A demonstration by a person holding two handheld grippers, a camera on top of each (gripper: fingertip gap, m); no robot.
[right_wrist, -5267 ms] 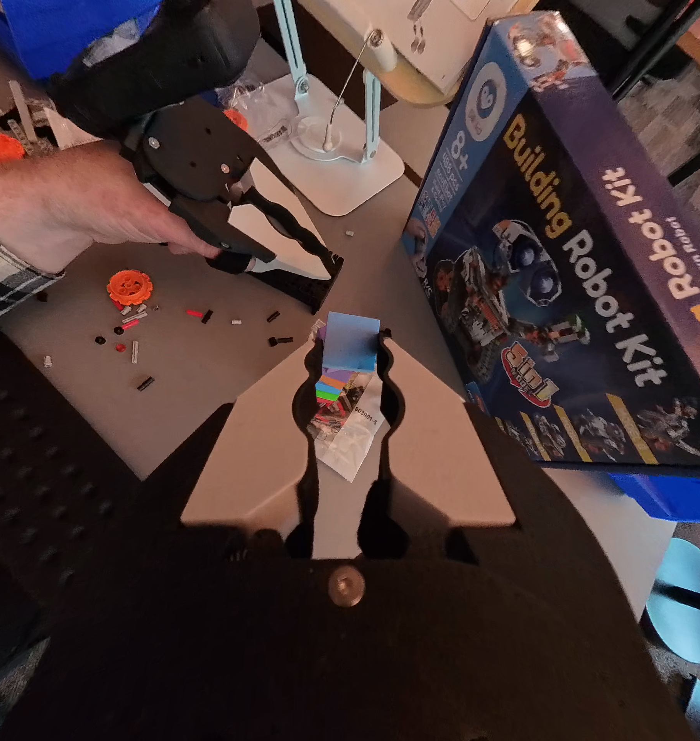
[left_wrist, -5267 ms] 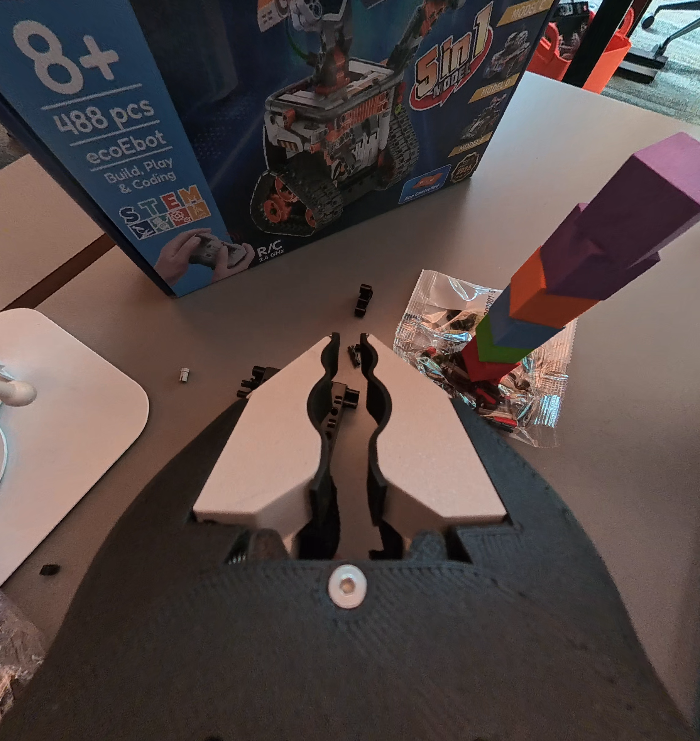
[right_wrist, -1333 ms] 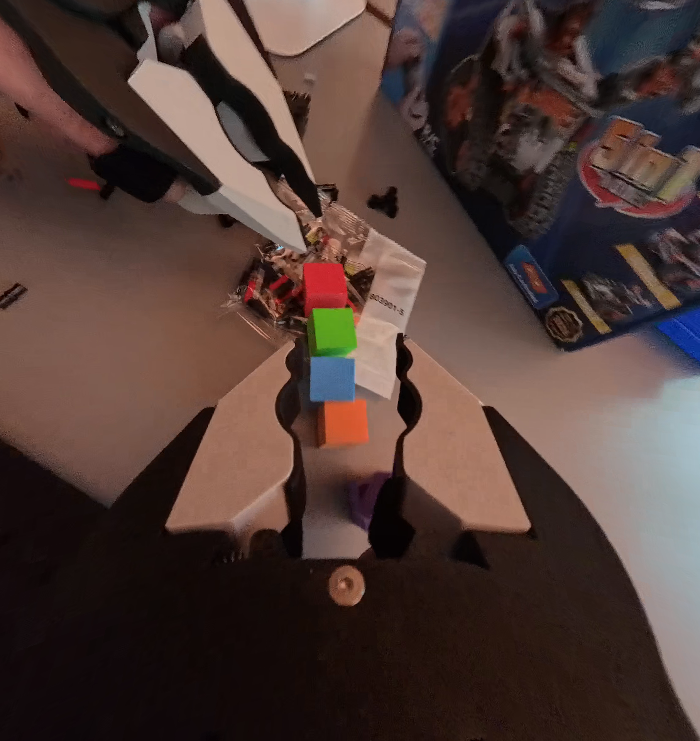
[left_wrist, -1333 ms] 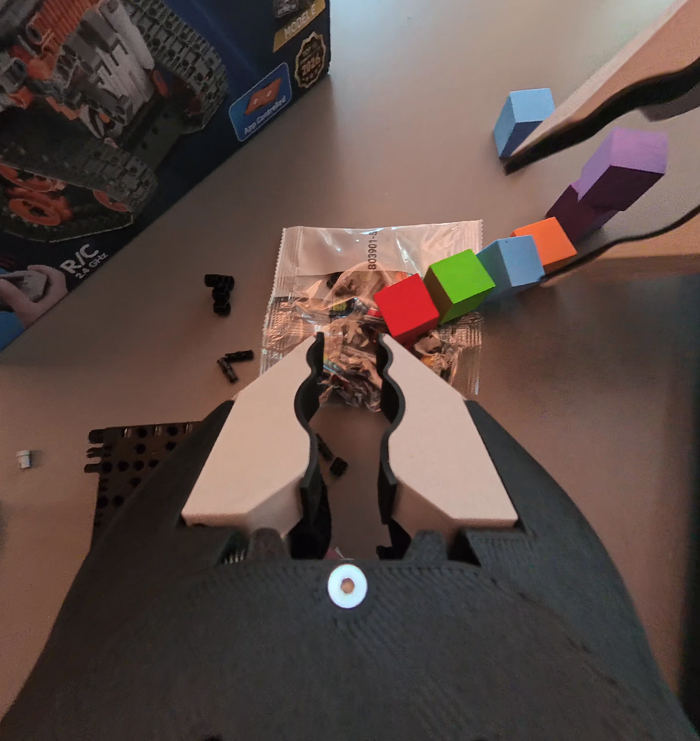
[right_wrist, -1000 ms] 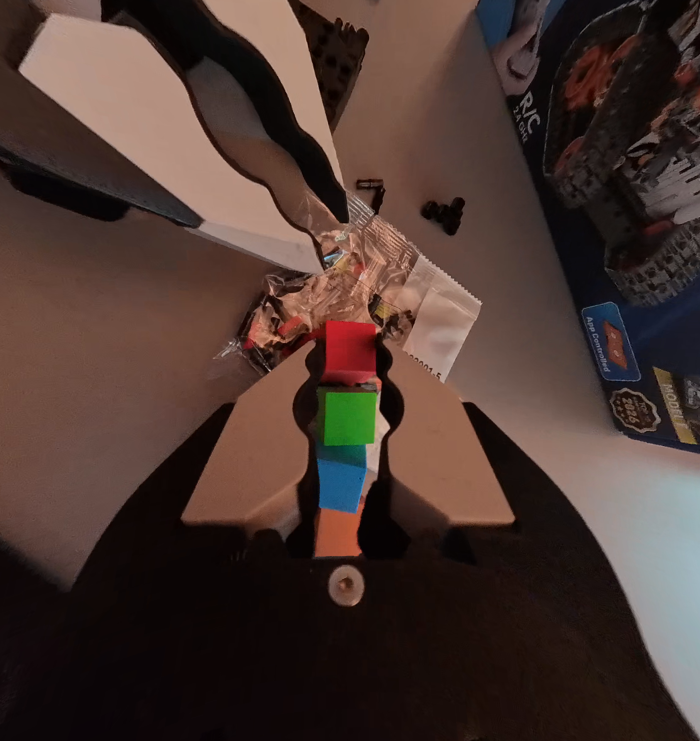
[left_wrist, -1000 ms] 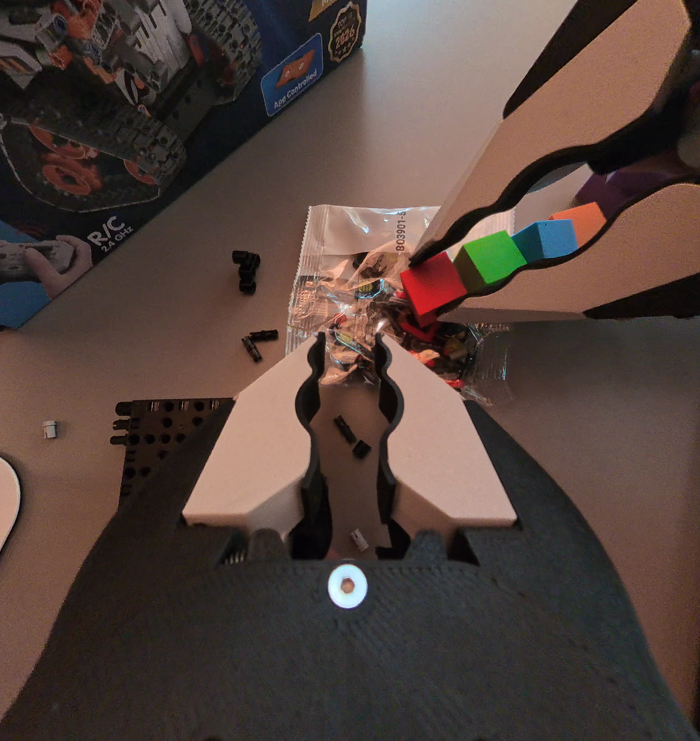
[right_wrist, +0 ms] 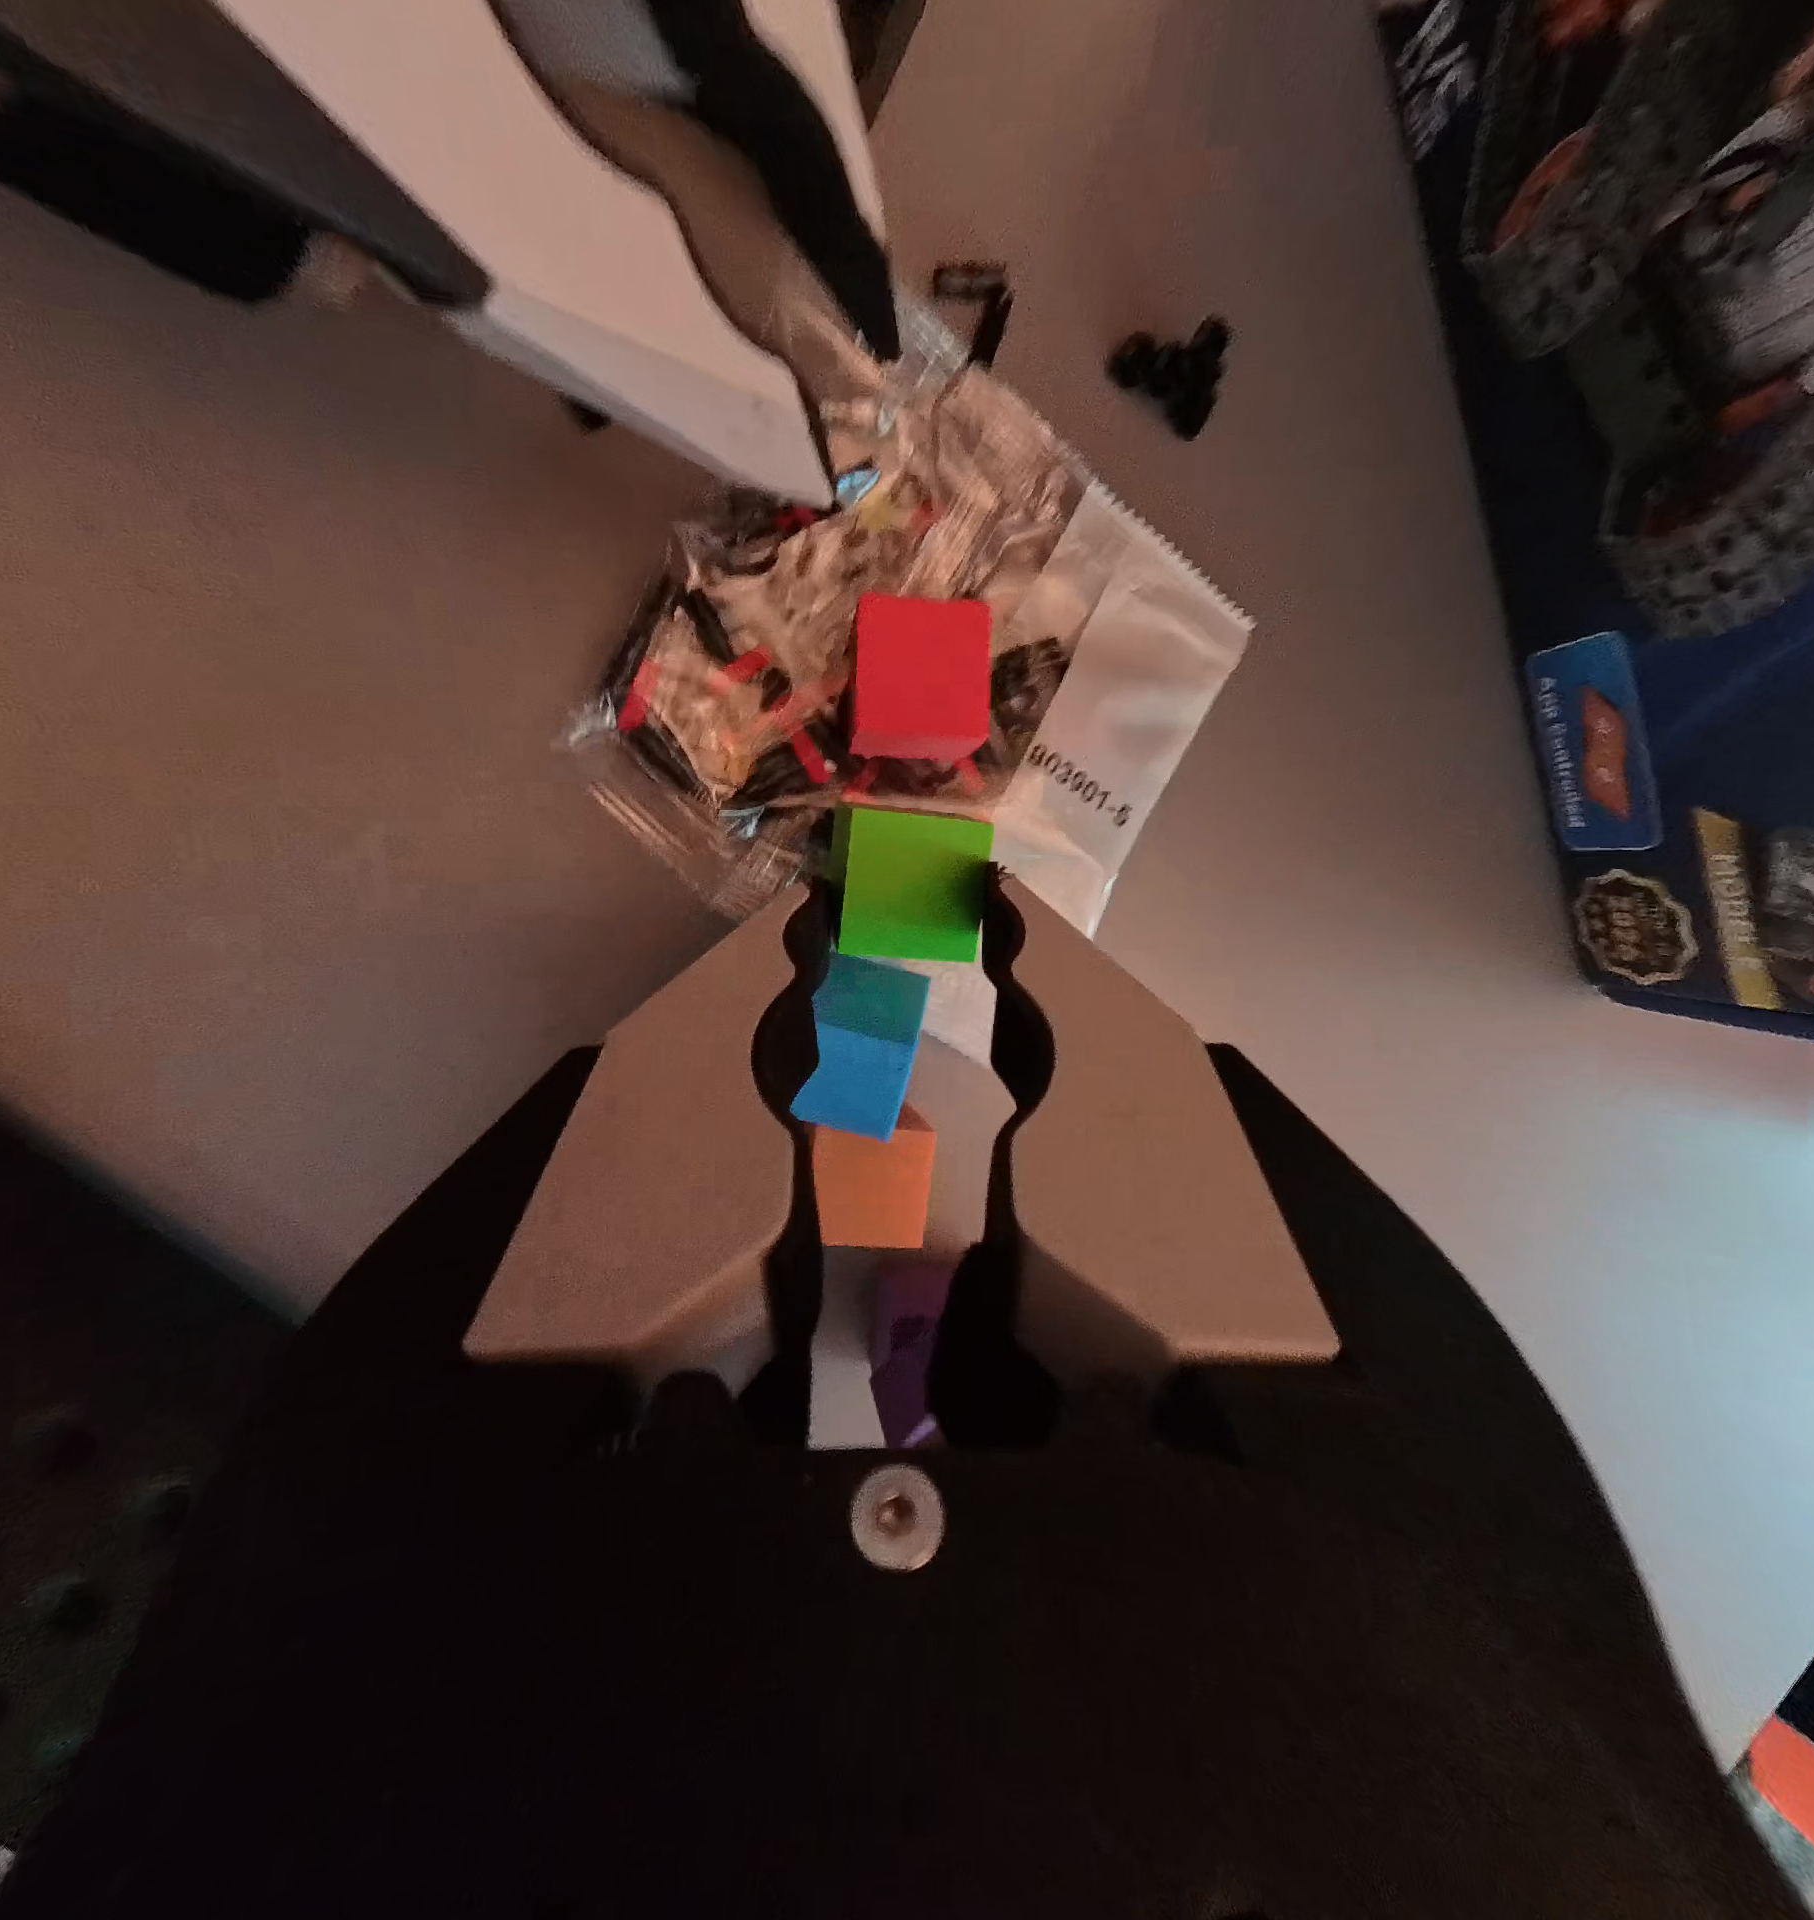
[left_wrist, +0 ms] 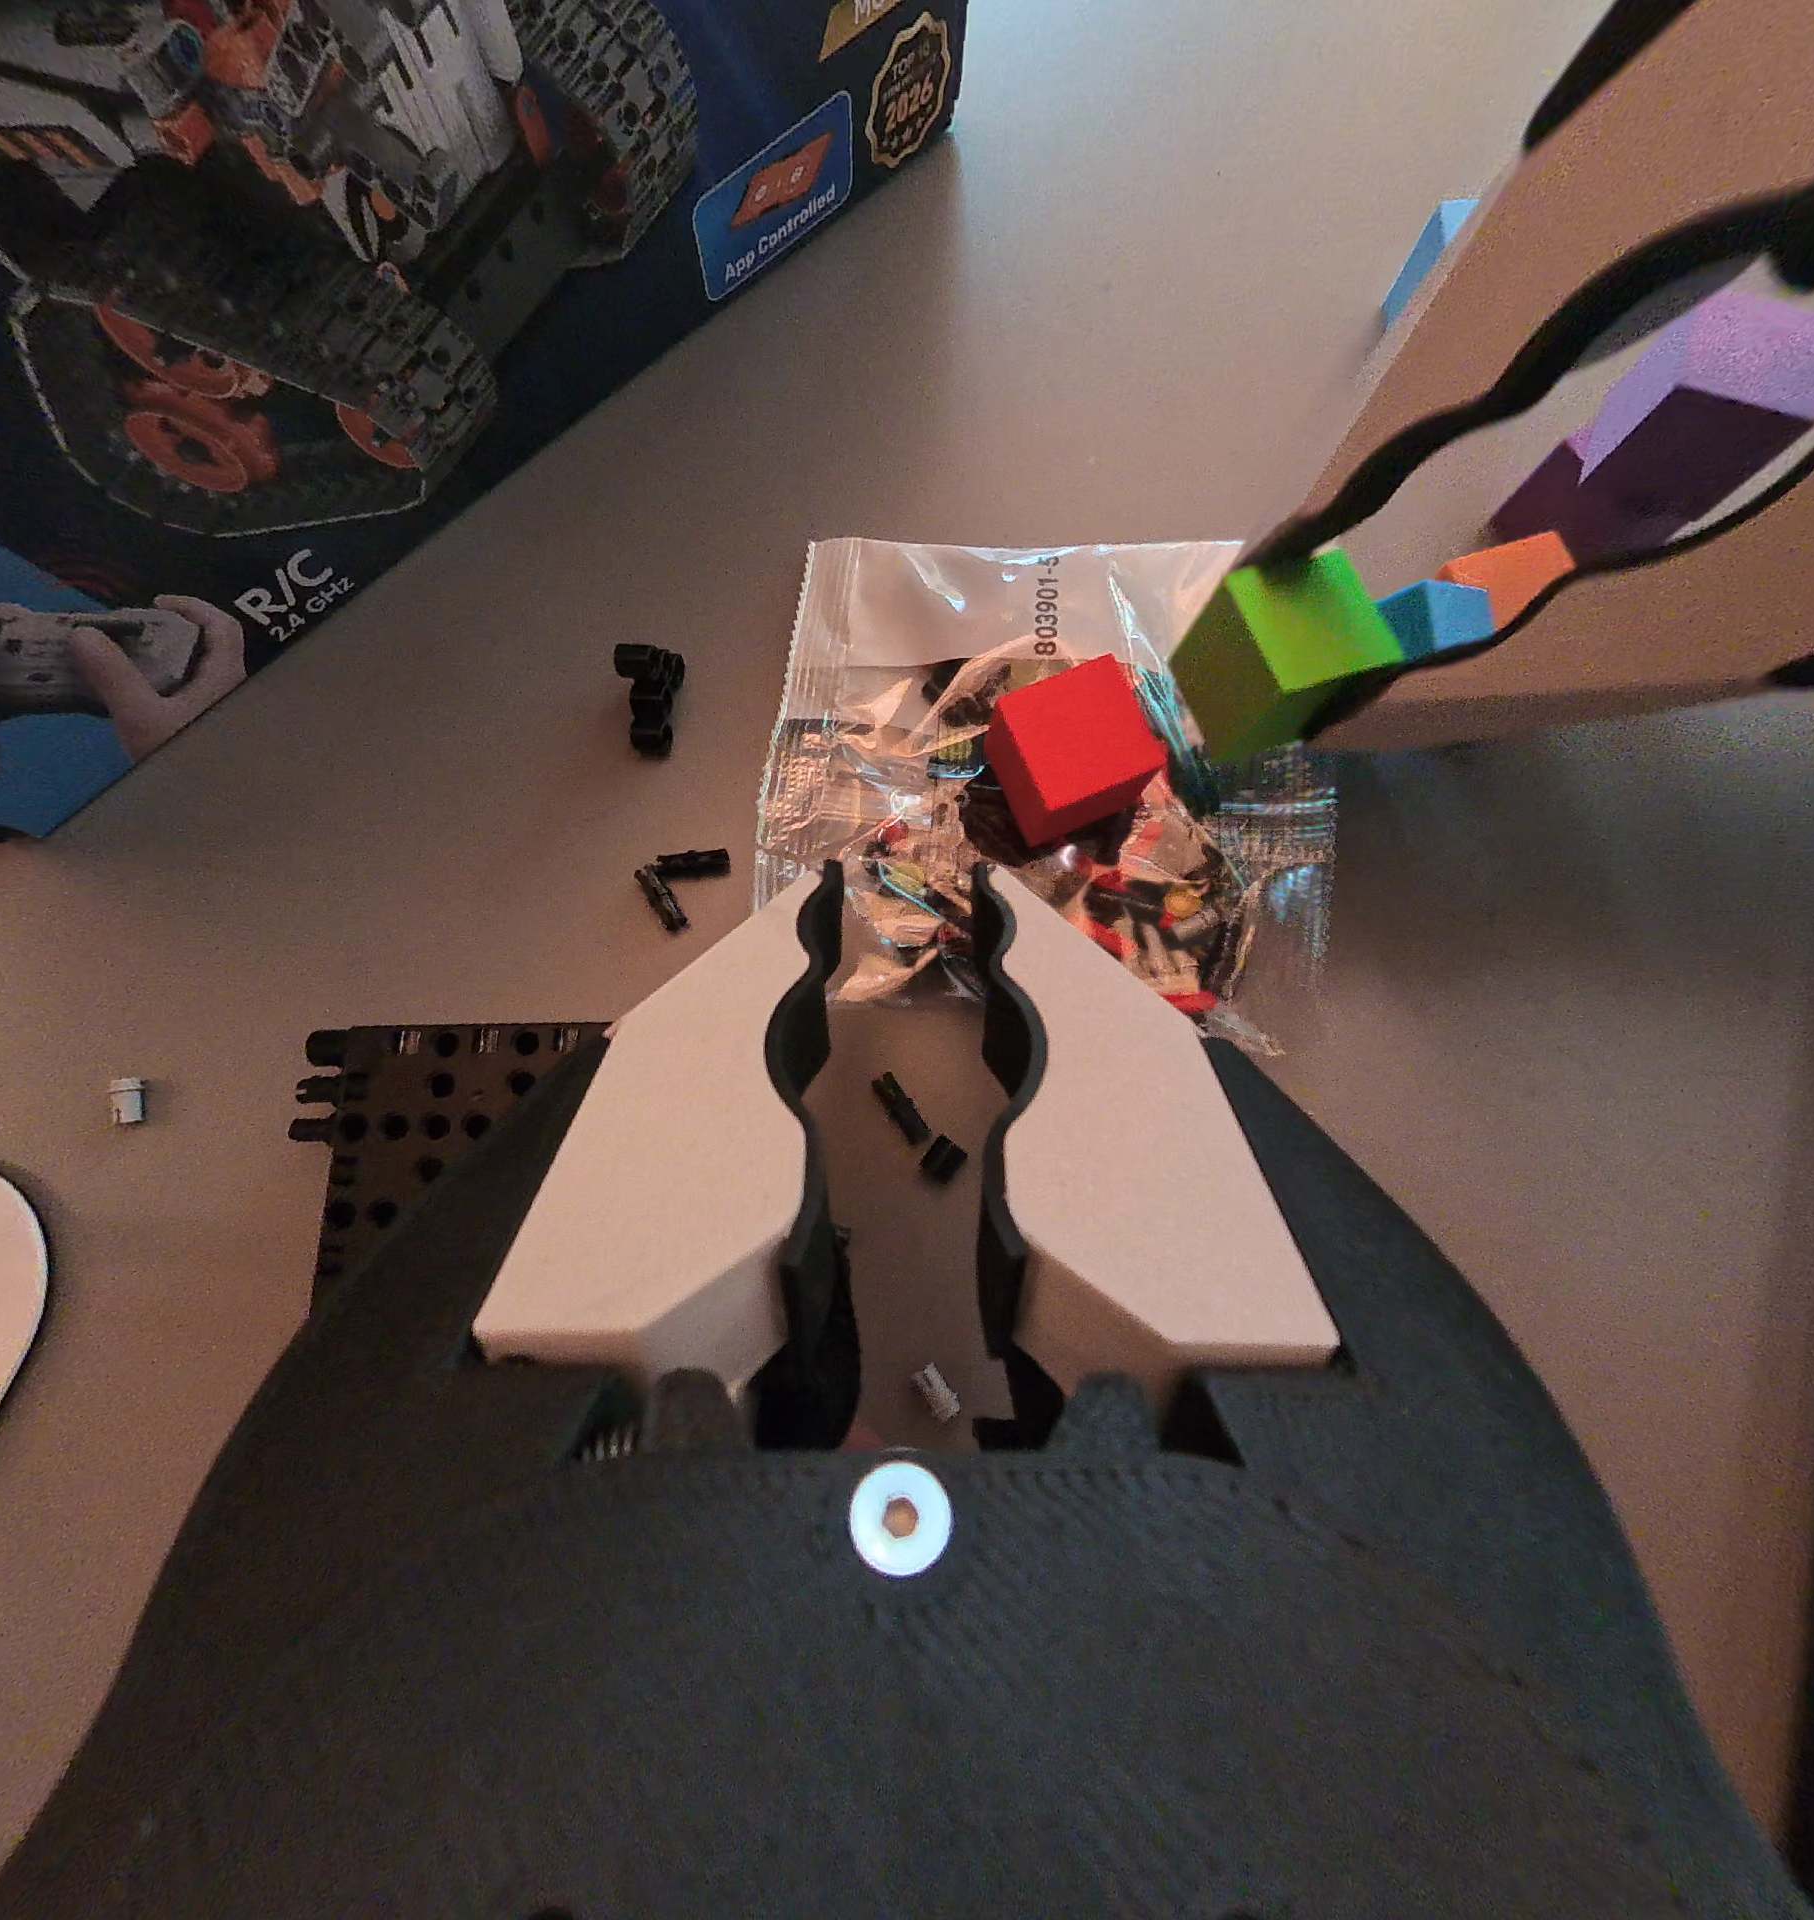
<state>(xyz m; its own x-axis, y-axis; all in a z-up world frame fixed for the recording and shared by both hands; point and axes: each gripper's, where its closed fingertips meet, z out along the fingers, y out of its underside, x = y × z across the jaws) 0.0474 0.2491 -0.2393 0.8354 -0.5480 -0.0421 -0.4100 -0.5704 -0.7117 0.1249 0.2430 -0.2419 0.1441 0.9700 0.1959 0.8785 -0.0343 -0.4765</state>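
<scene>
Left gripper point(left_wrist: 905, 899): fingers apart with nothing between them, tips just over the near edge of the clear plastic bag point(left_wrist: 996, 665).
Between left fingers: two small black pins point(left_wrist: 913, 1127) and a small white pin point(left_wrist: 934, 1392) lie on the surface point(left_wrist: 1142, 260) below the gap.
Right gripper point(right_wrist: 908, 883): fingers point(right_wrist: 1111, 1122) pressed on the green cube point(right_wrist: 913, 883) at their tips.
Green cube: gripped on two opposite sides, held above the bag and apart from the red cube point(right_wrist: 918, 675).
Cubes behind the green one: a blue cube point(right_wrist: 861, 1060), an orange cube point(right_wrist: 872, 1184) and a purple block point(right_wrist: 908, 1340) run back in a line between the right fingers; whether they are joined to one another I cannot tell.
Red cube: rests on top of the clear bag, just beside the green cube, not touching it.
Clear plastic bag: lies flat on the surface, filled with small black and red parts, with a white printed strip at one end.
Left of the left gripper: a black perforated plate point(left_wrist: 415, 1101) partly under the gripper body, loose black connectors point(left_wrist: 654, 696), and a small white piece point(left_wrist: 126, 1101).
Farther out: a large blue toy box point(left_wrist: 363, 260) stands on the surface, and a separate light blue cube point(left_wrist: 1422, 260) shows behind the right gripper.
</scene>
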